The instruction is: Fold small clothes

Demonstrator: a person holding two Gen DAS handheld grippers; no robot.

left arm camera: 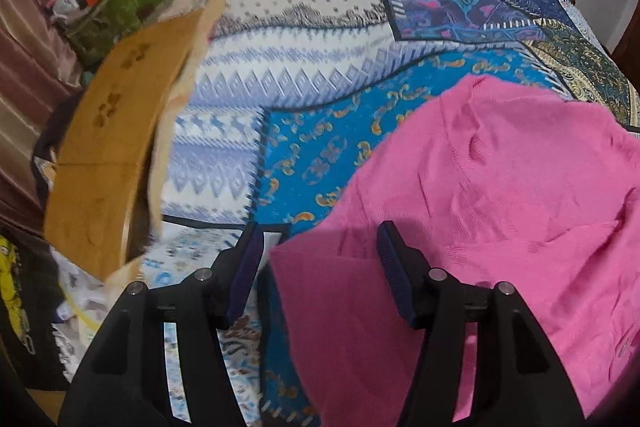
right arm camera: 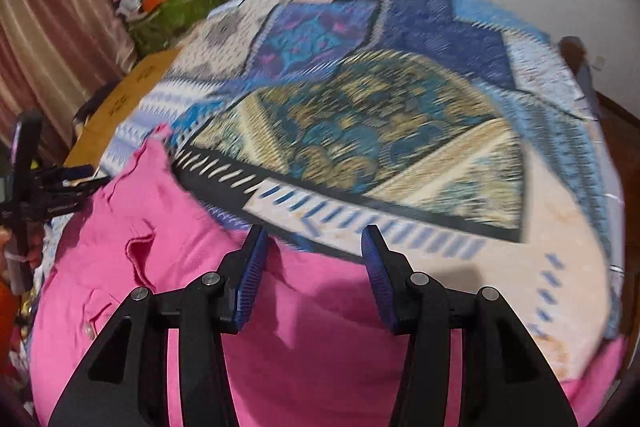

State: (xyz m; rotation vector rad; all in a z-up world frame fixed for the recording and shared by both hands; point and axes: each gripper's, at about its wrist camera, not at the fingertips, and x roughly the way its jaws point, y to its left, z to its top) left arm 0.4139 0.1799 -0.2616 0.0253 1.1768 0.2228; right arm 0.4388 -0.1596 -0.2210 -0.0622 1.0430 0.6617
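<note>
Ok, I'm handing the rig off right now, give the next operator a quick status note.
Left claw: open, holding nothing, over the near left edge of the pink garment.
Right claw: open, holding nothing, above the garment's far edge.
The garment lies spread and wrinkled on the patchwork quilt; buttons show.
Done: no fold visible yet.
Left: grip the edges, fold it, smooth it.

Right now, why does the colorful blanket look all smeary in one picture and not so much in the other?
In the right wrist view the patchwork quilt is streaked by motion blur, while the right gripper stays sharp; in the left wrist view the quilt is clearer, the pink shirt slightly soft, and fisheye distortion bulges both pictures.
</note>
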